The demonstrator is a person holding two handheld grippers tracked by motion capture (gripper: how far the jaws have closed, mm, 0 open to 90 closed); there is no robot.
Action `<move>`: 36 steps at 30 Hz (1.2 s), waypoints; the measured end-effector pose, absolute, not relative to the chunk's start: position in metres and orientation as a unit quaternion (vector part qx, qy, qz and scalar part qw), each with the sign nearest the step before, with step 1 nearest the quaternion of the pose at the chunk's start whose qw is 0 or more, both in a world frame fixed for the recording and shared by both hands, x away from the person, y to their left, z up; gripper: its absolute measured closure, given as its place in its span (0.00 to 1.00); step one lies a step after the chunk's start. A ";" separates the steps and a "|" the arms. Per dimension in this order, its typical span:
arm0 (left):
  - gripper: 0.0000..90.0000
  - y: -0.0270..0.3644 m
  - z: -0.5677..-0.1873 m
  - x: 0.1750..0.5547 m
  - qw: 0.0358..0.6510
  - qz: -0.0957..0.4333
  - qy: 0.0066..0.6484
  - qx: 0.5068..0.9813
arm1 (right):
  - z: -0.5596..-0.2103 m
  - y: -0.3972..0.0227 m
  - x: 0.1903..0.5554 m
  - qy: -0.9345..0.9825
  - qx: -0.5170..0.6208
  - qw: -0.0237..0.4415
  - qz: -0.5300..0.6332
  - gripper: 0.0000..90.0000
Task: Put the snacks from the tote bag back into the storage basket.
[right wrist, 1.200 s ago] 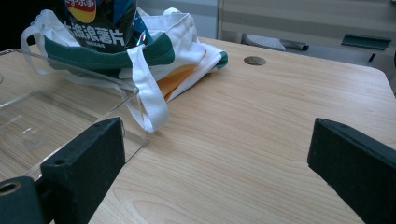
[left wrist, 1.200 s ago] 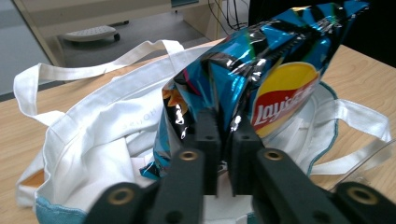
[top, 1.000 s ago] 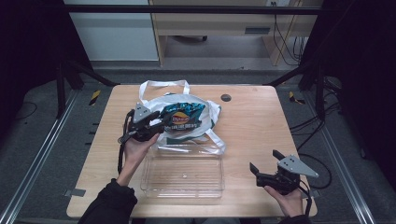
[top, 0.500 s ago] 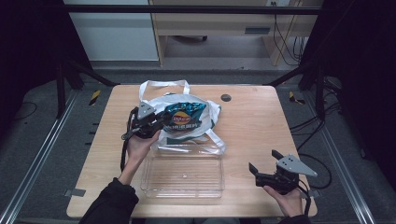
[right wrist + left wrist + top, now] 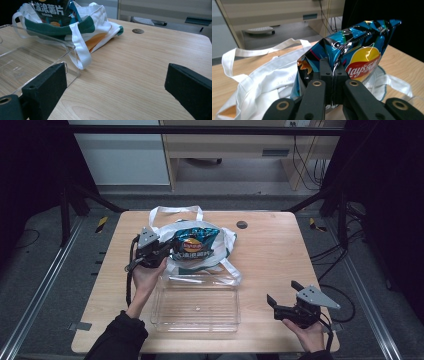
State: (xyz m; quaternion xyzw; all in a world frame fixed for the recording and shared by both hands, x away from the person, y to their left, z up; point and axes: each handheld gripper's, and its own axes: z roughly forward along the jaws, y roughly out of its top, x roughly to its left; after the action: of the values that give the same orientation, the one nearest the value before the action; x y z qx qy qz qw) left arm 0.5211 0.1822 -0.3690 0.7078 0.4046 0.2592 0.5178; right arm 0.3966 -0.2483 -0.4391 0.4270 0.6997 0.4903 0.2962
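With my left gripper [image 5: 332,82] just clenched on the chip bag's [image 5: 192,245] left edge atop the tote bag [image 5: 225,240], I lift slowly toward the near tray [image 5: 195,307], right gripper [image 5: 285,306] released.

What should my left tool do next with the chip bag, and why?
Probably lift the chip bag slightly and carry it toward the clear tray. The left tool has just closed and pinches the bag's edge, the bag still lies on the cloth bag, and the tray in front looks empty.
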 end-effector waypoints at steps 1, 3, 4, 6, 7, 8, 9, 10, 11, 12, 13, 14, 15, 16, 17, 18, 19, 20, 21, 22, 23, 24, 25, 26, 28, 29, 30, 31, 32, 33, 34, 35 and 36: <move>1.00 0.182 -0.367 0.520 0.522 0.260 0.403 0.705 | -0.439 -0.248 0.396 0.700 0.427 0.295 0.490 0.05; 1.00 0.182 -0.363 0.517 0.533 0.258 0.402 0.698 | -0.439 -0.248 0.396 0.700 0.427 0.297 0.490 0.05; 1.00 0.183 -0.361 0.515 0.536 0.259 0.401 0.697 | -0.439 -0.248 0.396 0.699 0.428 0.296 0.491 0.05; 1.00 0.183 -0.357 0.512 0.541 0.260 0.399 0.693 | -0.439 -0.248 0.396 0.699 0.428 0.296 0.491 0.05; 1.00 0.184 -0.355 0.510 0.543 0.260 0.398 0.692 | -0.439 -0.248 0.396 0.699 0.427 0.297 0.491 0.05; 1.00 0.184 -0.353 0.509 0.547 0.260 0.398 0.689 | -0.439 -0.248 0.396 0.699 0.427 0.297 0.491 0.05; 1.00 0.184 -0.351 0.508 0.551 0.259 0.398 0.686 | -0.439 -0.248 0.396 0.699 0.427 0.296 0.491 0.05; 1.00 0.185 -0.349 0.506 0.554 0.259 0.397 0.684 | -0.439 -0.248 0.396 0.699 0.427 0.296 0.491 0.05; 1.00 0.185 -0.347 0.505 0.558 0.257 0.397 0.682 | -0.439 -0.248 0.396 0.699 0.427 0.296 0.491 0.05; 1.00 0.186 -0.345 0.503 0.561 0.256 0.397 0.680 | -0.439 -0.248 0.396 0.699 0.427 0.297 0.491 0.05; 1.00 0.187 -0.343 0.502 0.564 0.256 0.395 0.678 | -0.439 -0.248 0.396 0.699 0.427 0.297 0.492 0.05; 1.00 0.188 -0.341 0.500 0.568 0.256 0.394 0.676 | -0.439 -0.248 0.396 0.699 0.427 0.297 0.491 0.05; 1.00 0.188 -0.339 0.499 0.571 0.256 0.394 0.673 | -0.439 -0.248 0.396 0.699 0.427 0.297 0.491 0.05; 1.00 0.189 -0.337 0.497 0.574 0.257 0.392 0.672 | -0.439 -0.248 0.396 0.699 0.427 0.296 0.491 0.05; 1.00 0.189 -0.335 0.496 0.576 0.259 0.391 0.670 | -0.439 -0.248 0.396 0.699 0.427 0.296 0.491 0.05; 1.00 0.189 -0.334 0.494 0.579 0.260 0.389 0.667 | -0.439 -0.248 0.396 0.699 0.426 0.297 0.491 0.05; 1.00 0.190 -0.332 0.493 0.581 0.261 0.388 0.665 | -0.439 -0.248 0.396 0.699 0.426 0.297 0.492 0.05; 1.00 0.191 -0.330 0.491 0.583 0.263 0.387 0.664 | -0.439 -0.248 0.396 0.699 0.426 0.297 0.492 0.05; 1.00 0.191 -0.328 0.489 0.586 0.266 0.385 0.662 | -0.439 -0.248 0.396 0.699 0.426 0.297 0.492 0.05; 1.00 0.192 -0.326 0.487 0.588 0.267 0.384 0.660 | -0.439 -0.248 0.396 0.698 0.426 0.297 0.492 0.05; 1.00 0.193 -0.324 0.486 0.590 0.268 0.383 0.658 | -0.438 -0.248 0.396 0.698 0.426 0.296 0.493 0.05; 1.00 0.194 -0.322 0.484 0.593 0.270 0.381 0.655 | -0.438 -0.248 0.395 0.698 0.426 0.296 0.493 0.05; 1.00 0.195 -0.320 0.482 0.597 0.270 0.380 0.653 | -0.438 -0.248 0.395 0.698 0.426 0.296 0.494 0.05; 1.00 0.196 -0.318 0.480 0.599 0.271 0.379 0.651 | -0.438 -0.248 0.395 0.698 0.426 0.296 0.494 0.05; 1.00 0.197 -0.314 0.475 0.606 0.270 0.376 0.647 | -0.438 -0.248 0.395 0.697 0.427 0.295 0.495 0.05; 1.00 0.197 -0.312 0.473 0.608 0.270 0.374 0.646 | -0.438 -0.248 0.395 0.697 0.427 0.296 0.495 0.05; 1.00 0.197 -0.311 0.471 0.610 0.270 0.372 0.645 | -0.438 -0.248 0.395 0.697 0.427 0.296 0.495 0.05; 1.00 0.197 -0.309 0.468 0.613 0.269 0.369 0.645 | -0.438 -0.248 0.395 0.697 0.426 0.296 0.495 0.05; 1.00 0.197 -0.308 0.466 0.614 0.269 0.368 0.645 | -0.438 -0.248 0.395 0.697 0.426 0.297 0.495 0.05; 1.00 0.196 -0.307 0.464 0.615 0.267 0.366 0.645 | -0.438 -0.248 0.395 0.697 0.426 0.296 0.495 0.05; 1.00 0.195 -0.305 0.461 0.616 0.267 0.365 0.645 | -0.438 -0.248 0.395 0.698 0.426 0.297 0.494 0.05; 1.00 0.194 -0.304 0.459 0.618 0.266 0.363 0.645 | -0.438 -0.248 0.395 0.697 0.425 0.298 0.494 0.05; 1.00 0.194 -0.303 0.457 0.618 0.265 0.361 0.646 | -0.438 -0.248 0.395 0.697 0.425 0.299 0.494 0.05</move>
State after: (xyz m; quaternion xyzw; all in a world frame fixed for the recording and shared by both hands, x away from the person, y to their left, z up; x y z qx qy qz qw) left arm 0.4567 0.1936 -0.3035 0.6461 0.3605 0.2649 0.6184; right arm 0.3946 -0.2485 -0.4377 0.4248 0.6972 0.4943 0.2985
